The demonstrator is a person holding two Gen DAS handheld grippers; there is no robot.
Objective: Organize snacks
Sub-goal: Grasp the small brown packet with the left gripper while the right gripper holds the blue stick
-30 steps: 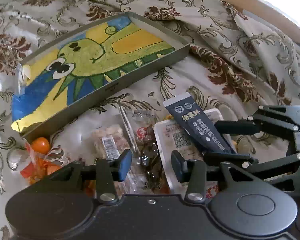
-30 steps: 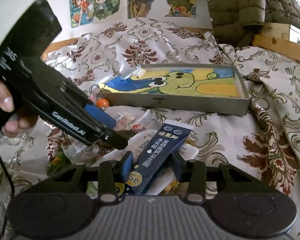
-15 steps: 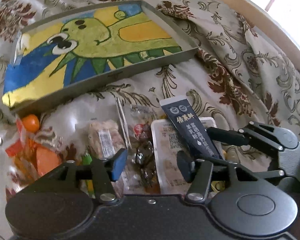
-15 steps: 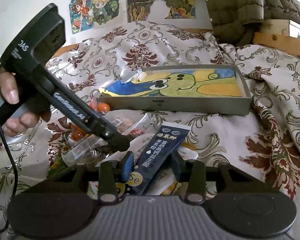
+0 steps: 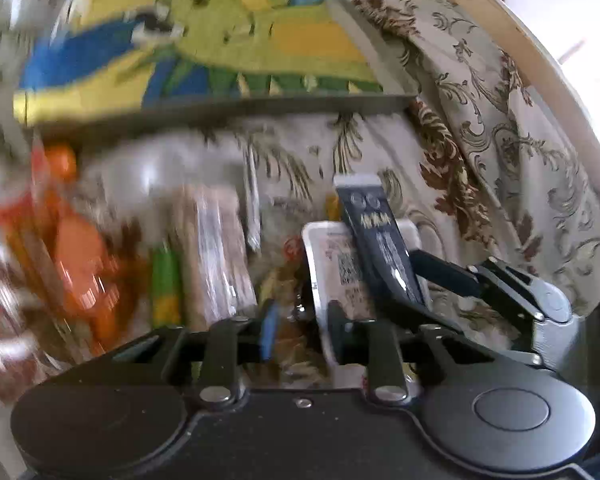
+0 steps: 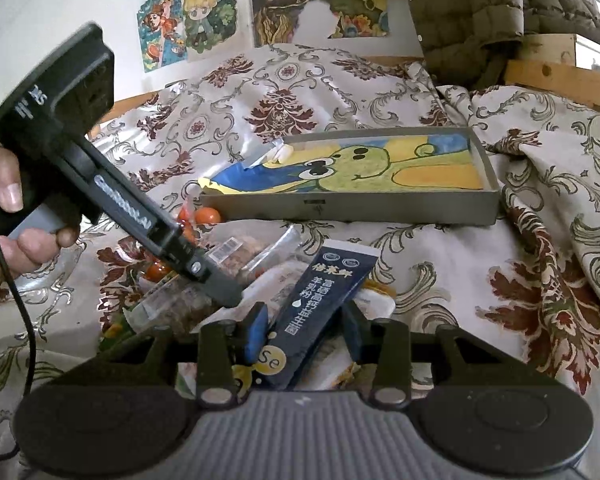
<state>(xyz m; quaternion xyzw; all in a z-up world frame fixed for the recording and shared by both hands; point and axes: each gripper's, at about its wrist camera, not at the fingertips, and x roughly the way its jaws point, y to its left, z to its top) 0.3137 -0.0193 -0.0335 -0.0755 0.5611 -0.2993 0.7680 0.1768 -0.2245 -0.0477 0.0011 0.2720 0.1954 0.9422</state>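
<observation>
A pile of snack packets lies on the patterned bedspread in front of a shallow grey tray (image 6: 340, 212) with a green cartoon painted inside. My right gripper (image 6: 306, 336) is shut on a dark blue sachet (image 6: 324, 292), holding it slanted above a white packet (image 5: 332, 256). From the left wrist, the sachet (image 5: 376, 236) sits between the right gripper (image 5: 412, 284) fingers. My left gripper (image 5: 302, 320) points down into the pile, its jaws closing on a clear packet of dark snacks (image 5: 292, 292). In the right wrist view the left gripper (image 6: 228, 296) tip is buried among the wrappers.
A beige bar packet (image 5: 212, 256), a green stick (image 5: 164, 284) and orange wrapped snacks (image 5: 80, 256) lie left of the clear packet. A small orange ball (image 6: 208, 216) rests by the tray's corner. A wooden bed frame (image 6: 560, 76) and a padded jacket (image 6: 480, 12) lie beyond.
The left gripper rolled and dipped into the pile; its jaws widened, then narrowed around the clear packet. The right gripper stayed still with the blue sachet.
</observation>
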